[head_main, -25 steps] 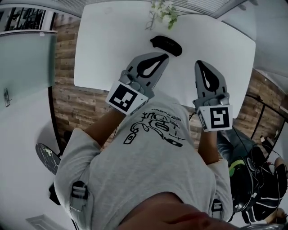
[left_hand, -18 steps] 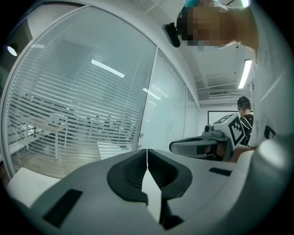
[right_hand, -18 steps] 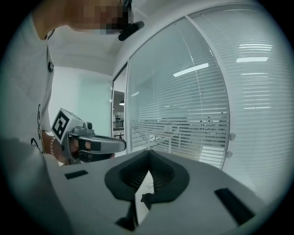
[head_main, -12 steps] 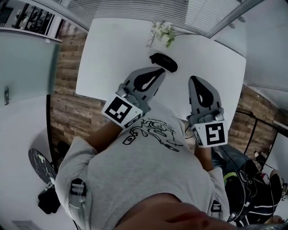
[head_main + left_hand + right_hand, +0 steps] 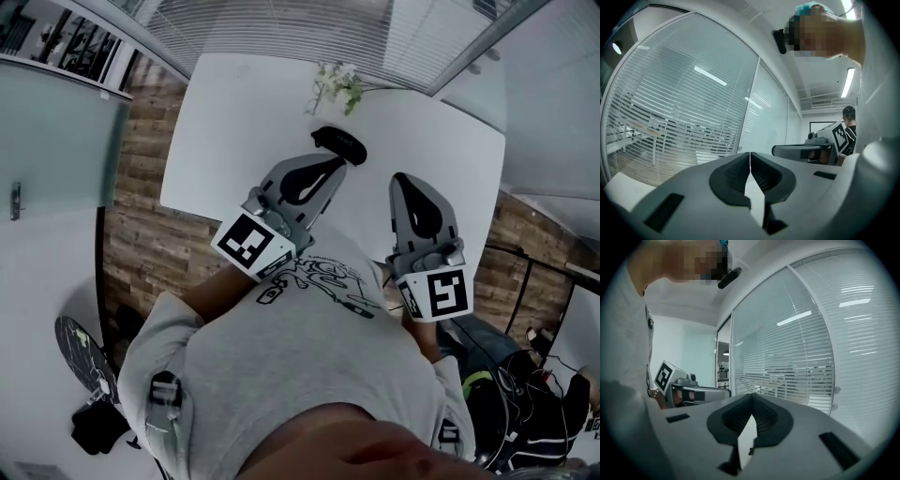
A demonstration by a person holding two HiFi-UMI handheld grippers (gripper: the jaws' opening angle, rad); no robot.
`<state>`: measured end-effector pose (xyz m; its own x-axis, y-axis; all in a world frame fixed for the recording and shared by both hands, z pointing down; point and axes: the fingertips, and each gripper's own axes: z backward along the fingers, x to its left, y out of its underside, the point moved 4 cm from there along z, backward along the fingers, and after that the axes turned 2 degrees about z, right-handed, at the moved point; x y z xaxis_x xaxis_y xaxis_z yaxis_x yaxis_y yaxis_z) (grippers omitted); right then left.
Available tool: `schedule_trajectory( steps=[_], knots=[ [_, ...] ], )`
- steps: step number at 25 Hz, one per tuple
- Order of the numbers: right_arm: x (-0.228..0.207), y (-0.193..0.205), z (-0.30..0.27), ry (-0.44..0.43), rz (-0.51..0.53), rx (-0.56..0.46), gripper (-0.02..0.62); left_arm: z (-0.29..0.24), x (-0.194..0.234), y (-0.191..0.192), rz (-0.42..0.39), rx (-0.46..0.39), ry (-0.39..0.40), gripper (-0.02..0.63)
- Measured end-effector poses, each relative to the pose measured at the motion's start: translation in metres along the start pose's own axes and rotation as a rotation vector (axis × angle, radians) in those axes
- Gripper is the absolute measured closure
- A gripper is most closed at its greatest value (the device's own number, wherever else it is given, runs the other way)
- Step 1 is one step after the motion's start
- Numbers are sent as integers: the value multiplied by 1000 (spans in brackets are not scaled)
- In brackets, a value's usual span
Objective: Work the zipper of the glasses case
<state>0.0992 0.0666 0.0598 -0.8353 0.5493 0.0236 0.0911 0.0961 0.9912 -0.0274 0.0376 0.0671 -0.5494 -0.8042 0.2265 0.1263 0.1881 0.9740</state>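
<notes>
A black glasses case (image 5: 339,141) lies on the white table (image 5: 234,122), toward its far side. My left gripper (image 5: 339,165) hovers just in front of the case, above the table, with its jaws pressed together and nothing between them. My right gripper (image 5: 401,180) is held to the right of the case, also shut and empty. In the left gripper view the left gripper (image 5: 750,154) points level at a blinds-covered glass wall, and so does the right gripper (image 5: 751,395) in its own view. The case shows in neither gripper view.
A small plant (image 5: 337,82) stands at the table's far edge behind the case. Wood floor (image 5: 141,234) borders the table on the left. A glass wall with blinds (image 5: 684,108) lies ahead. Dark bags (image 5: 534,394) sit at the lower right.
Both grippers have lifted toward the head camera, staying shut and empty. The case has not moved on the table.
</notes>
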Motion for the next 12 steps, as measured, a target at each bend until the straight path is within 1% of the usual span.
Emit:
schedule_trajectory(
  steps=[12],
  knots=[
    [-13, 0, -4, -9, -13, -11, 591, -14, 2, 0, -2, -1, -3, 584]
  ],
)
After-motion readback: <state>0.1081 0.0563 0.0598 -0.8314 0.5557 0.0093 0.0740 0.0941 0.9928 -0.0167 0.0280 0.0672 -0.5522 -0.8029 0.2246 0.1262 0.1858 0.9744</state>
